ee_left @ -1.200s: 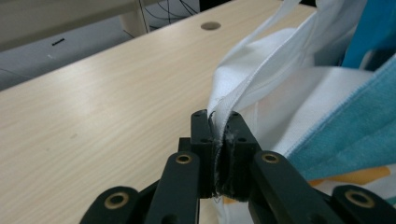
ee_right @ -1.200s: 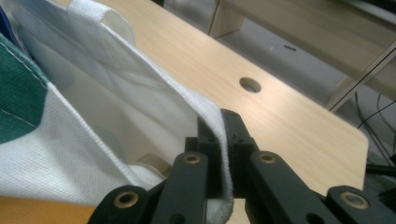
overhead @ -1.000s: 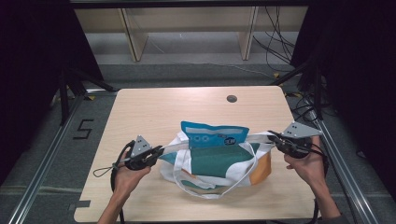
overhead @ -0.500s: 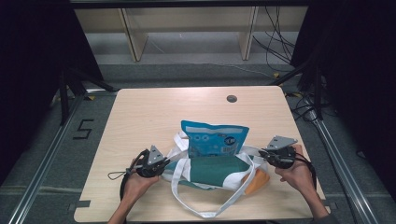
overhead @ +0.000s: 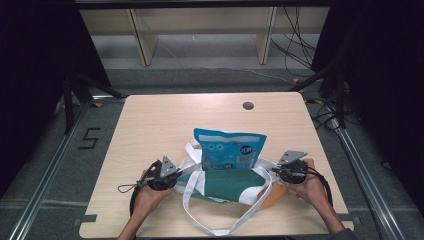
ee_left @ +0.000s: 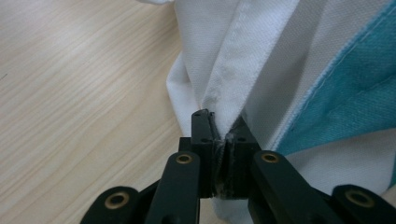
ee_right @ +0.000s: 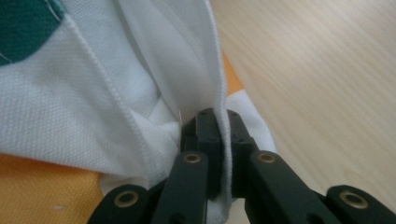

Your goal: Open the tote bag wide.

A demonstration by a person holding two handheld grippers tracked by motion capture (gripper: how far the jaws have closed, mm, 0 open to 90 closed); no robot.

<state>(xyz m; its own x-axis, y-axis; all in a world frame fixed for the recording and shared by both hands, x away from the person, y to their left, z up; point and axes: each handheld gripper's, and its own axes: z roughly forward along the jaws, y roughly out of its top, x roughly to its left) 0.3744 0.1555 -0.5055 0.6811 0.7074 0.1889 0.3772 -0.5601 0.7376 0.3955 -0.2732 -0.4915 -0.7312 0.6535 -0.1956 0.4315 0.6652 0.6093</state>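
Observation:
A cloth tote bag (overhead: 227, 184), white with green and orange panels, lies on the near half of the wooden table (overhead: 165, 120). A blue snack packet (overhead: 230, 149) sticks out of its far opening. My left gripper (overhead: 175, 173) is shut on the bag's left white edge (ee_left: 224, 84); the jaws pinch the fabric fold. At the bag's right side my right gripper (overhead: 278, 171) is shut on its white edge (ee_right: 219, 93). One white strap (overhead: 220, 227) loops toward the table's front edge.
A small dark round hole (overhead: 248, 105) marks the far right of the table. Beyond the table stands a low wooden shelf frame (overhead: 200, 30), with cables (overhead: 300, 45) on the floor at the right. Metal rails (overhead: 45, 175) flank the table.
Both grippers have come down toward the table with the bag's edges in them. The bag has sunk and flattened, and the packet leans lower.

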